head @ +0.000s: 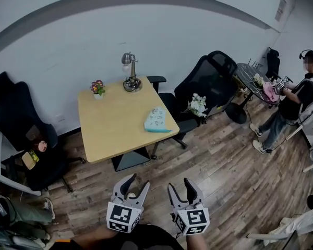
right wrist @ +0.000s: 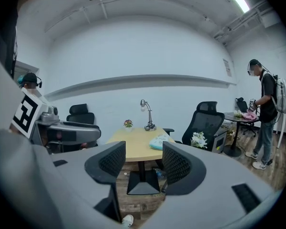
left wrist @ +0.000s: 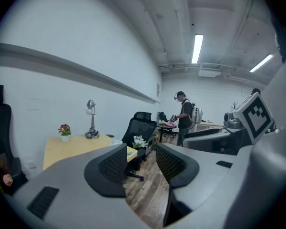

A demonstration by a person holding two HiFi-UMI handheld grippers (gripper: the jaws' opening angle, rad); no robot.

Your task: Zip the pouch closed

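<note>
Head view: pale teal fabric pouch [head: 157, 120] sits at the right edge of the wooden desk [head: 109, 129], left claw [head: 135, 185] and right claw [head: 181, 187] gape empty well away, so I'd step in, pin one end, zip slowly.

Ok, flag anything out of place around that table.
Some white flowers sit on a chair seat instead of the table. The pouch lies right by the table's edge, near a corner. Nothing looks spilled or damaged.
</note>
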